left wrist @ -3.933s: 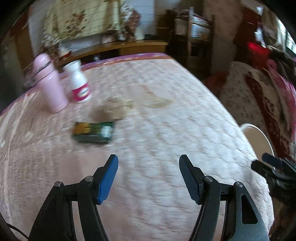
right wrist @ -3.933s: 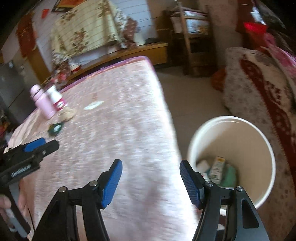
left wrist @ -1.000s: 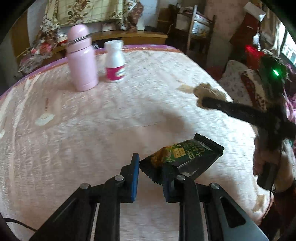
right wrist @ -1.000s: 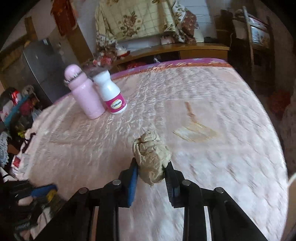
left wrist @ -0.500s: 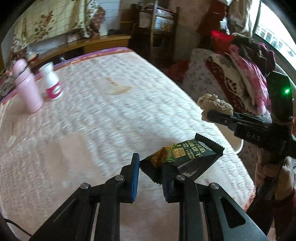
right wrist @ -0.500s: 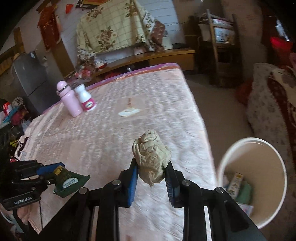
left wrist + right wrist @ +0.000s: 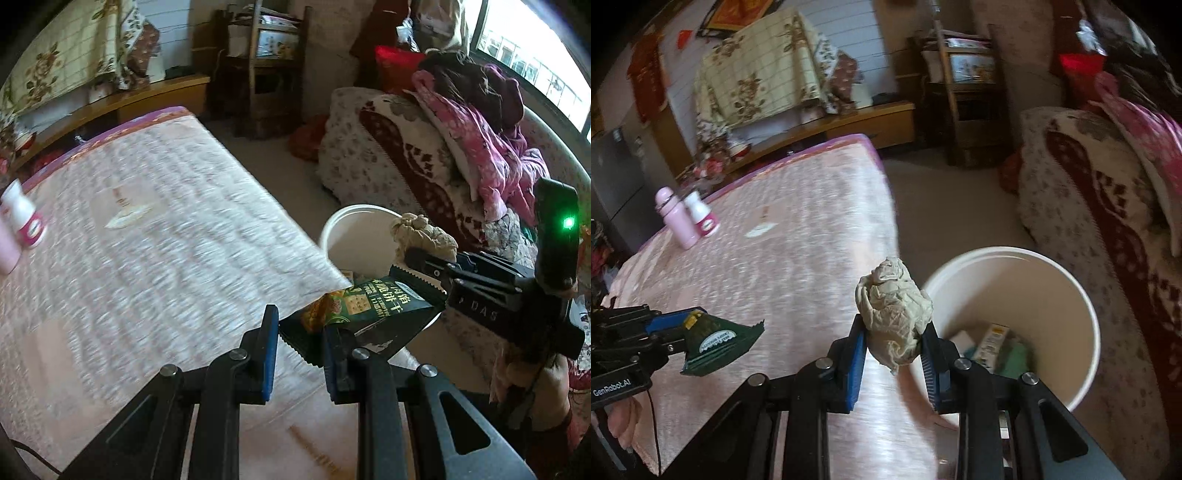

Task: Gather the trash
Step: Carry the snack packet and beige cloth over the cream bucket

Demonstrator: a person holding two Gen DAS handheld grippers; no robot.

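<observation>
both grippers have swung off the bed toward the white bin [image 7: 1086, 317], now lying at 3 o'clock of the right gripper [image 7: 893, 354], whose fingers are pinching the crumpled paper wad [image 7: 894, 314]. the left gripper [image 7: 300, 350] is clamping a green cracker wrapper [image 7: 369, 299] at the pink bed's [image 7: 147, 240] edge, the bin at 1 o'clock.

Pink bottle [image 7: 676, 218], seemingly beside white bottle [image 7: 701, 216]

Left gripper [image 7: 300, 341] jaws clamped on a green snack wrapper [image 7: 364, 302] — held level. Right gripper [image 7: 893, 349] pinched tight on a crumpled paper wad [image 7: 894, 314], fingers pointing forward.
</observation>
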